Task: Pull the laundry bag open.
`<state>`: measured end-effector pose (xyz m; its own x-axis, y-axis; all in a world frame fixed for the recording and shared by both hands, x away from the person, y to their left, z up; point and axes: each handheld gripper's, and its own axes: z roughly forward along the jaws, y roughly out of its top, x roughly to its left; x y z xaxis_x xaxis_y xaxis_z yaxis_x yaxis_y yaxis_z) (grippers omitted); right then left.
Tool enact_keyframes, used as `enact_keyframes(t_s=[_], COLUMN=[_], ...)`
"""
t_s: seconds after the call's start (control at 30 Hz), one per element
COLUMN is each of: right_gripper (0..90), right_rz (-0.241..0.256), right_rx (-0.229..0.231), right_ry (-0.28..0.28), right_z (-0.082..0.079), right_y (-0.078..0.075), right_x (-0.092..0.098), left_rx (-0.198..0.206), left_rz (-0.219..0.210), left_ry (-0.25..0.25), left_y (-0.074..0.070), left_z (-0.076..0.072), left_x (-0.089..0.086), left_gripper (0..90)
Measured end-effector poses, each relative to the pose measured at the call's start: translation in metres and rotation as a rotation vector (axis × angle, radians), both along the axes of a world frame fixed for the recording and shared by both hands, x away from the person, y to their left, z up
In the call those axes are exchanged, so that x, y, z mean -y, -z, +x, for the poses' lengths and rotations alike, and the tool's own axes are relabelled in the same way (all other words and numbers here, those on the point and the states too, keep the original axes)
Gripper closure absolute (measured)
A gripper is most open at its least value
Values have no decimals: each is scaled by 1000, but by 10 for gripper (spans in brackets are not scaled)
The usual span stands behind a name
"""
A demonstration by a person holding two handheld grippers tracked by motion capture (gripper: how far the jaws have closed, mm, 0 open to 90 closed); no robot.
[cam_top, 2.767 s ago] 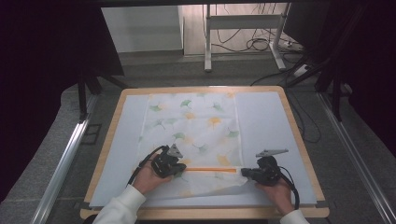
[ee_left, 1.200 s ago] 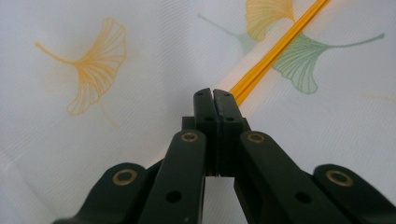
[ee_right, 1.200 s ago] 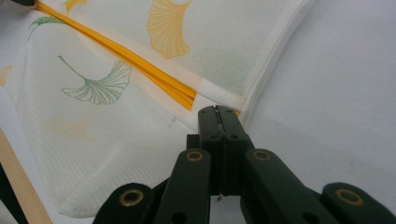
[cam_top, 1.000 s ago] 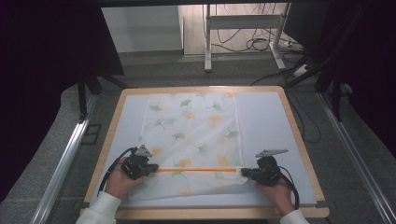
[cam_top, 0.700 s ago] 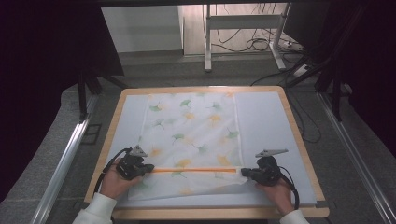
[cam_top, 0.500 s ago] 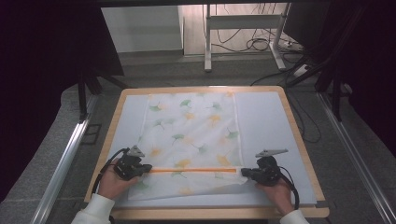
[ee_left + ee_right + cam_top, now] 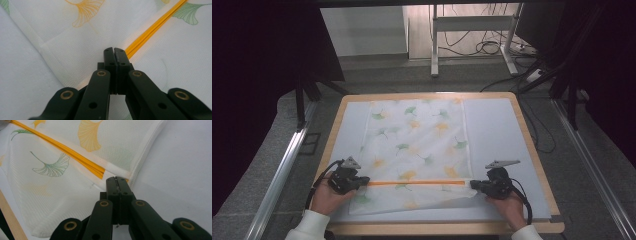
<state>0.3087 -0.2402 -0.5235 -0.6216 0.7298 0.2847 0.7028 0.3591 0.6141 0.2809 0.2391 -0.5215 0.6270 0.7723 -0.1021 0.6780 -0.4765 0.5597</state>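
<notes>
Leftward along the orange stripe [image 7: 416, 183], the left hand-held gripper [image 7: 358, 181] had been carried to the cloth's [image 7: 417, 145] corner.
Both hand-held grippers were clamped on the near edge, right hand-held gripper [image 7: 476, 186] included; the cloth was lying flat on the table [image 7: 497, 125], lifting and folding judged left.

left gripper [image 7: 362, 180] — jaws pressed together | right gripper [image 7: 473, 185] — jaws pressed together

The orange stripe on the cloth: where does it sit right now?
In the high view the orange stripe runs across the near part of the leaf-print cloth, stretched between the left gripper and the right gripper.
</notes>
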Motion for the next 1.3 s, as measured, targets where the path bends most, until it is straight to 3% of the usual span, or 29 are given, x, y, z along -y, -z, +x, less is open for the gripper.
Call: enact_keyframes(t_s=[0.43, 0.77, 1.07, 1.17, 1.23, 1.3], right_gripper=[899, 900, 899, 900, 899, 900], right_rz=[0, -1, -1, -1, -1, 1], right_rx=[0, 1, 1, 0, 0, -1], right_ry=[-1, 0, 0, 1, 1, 1], right_z=[0, 0, 0, 0, 0, 0], right_y=[0, 0, 0, 0, 0, 0], right_x=[0, 0, 0, 0, 0, 0], left_rx=[0, 7, 4, 4, -8, -4], left_rz=[-7, -13, -45, -6, -49, -60], left_ry=[-45, -51, -68, -88, -94, -96], left_y=[1, 0, 1, 4, 8, 8], left_z=[-5, -6, -9, -11, -12, -13], left_x=[-21, -25, -34, -42, -47, -47], left_gripper=[900, 900, 900, 900, 900, 900])
